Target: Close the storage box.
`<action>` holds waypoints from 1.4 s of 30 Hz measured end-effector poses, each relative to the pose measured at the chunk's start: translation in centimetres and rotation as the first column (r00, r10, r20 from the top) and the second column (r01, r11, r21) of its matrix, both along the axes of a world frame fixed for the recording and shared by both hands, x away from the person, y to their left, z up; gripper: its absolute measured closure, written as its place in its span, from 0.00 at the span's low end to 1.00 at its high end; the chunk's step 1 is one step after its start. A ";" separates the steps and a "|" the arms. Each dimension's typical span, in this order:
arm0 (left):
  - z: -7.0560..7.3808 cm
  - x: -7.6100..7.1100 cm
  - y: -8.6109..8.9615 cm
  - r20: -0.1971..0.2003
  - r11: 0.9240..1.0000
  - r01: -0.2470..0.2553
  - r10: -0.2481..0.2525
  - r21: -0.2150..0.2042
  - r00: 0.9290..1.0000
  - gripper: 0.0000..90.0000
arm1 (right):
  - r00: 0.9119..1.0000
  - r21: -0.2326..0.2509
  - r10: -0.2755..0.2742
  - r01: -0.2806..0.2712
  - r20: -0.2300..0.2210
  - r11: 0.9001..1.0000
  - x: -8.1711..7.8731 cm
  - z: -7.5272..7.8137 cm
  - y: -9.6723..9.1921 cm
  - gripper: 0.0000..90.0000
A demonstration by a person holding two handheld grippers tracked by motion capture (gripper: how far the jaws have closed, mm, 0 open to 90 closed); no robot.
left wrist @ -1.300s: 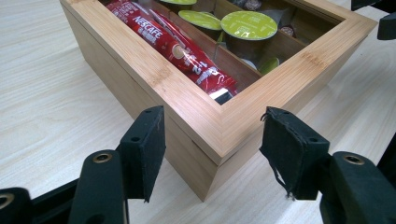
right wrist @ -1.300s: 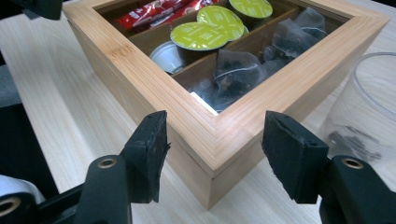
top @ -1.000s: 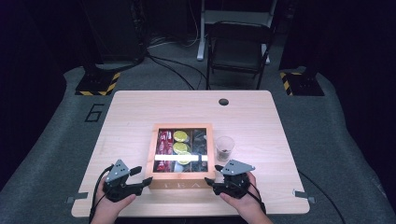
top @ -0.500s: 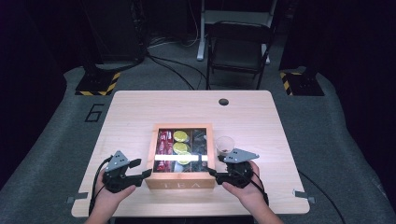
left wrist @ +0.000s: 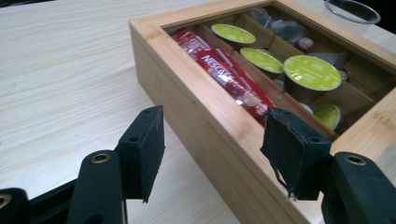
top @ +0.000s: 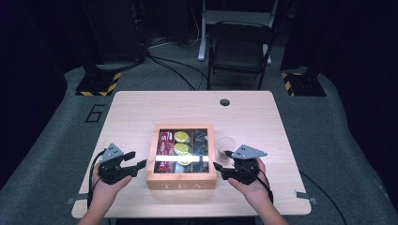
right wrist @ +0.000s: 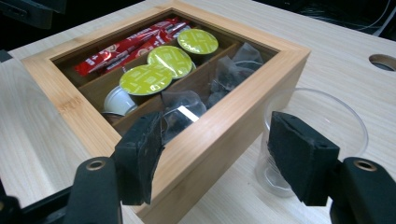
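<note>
tea box (top: 181,180) and cup (top: 225,146) block mid-table; bare tabletop (top: 141,110) all around.

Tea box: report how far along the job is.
Done: the tea box, lid shut, sits beside the clear cup. In hand: nothing; the left tongs and right tongs, whose jaws have just been opening, flank the box empty. Left: the lid is unopened and the cup empty.

my right gripper (top: 220,160) jaws just opened wider, nothing between them, both hands drawn back from the tea box (top: 181,180), toward 6 o'clock
</note>
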State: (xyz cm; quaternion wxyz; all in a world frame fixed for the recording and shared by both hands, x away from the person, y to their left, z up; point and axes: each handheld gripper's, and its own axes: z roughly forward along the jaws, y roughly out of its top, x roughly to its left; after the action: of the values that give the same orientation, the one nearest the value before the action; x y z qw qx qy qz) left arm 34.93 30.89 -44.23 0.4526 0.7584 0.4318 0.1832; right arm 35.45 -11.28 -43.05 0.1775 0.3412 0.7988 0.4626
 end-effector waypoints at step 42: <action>-3.2 2.5 2.0 -0.059 0.998 -0.067 0.068 0.022 0.996 0.45 | 0.992 0.001 -0.118 0.119 -0.051 0.993 -0.9 -3.5 -3.4 0.45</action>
State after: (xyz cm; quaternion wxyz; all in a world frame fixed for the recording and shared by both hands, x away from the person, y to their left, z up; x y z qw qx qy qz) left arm 37.39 32.85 -47.43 0.4253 0.7531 0.4686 0.1799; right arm 34.53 -14.67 -46.50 0.1836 0.4000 0.7805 0.4439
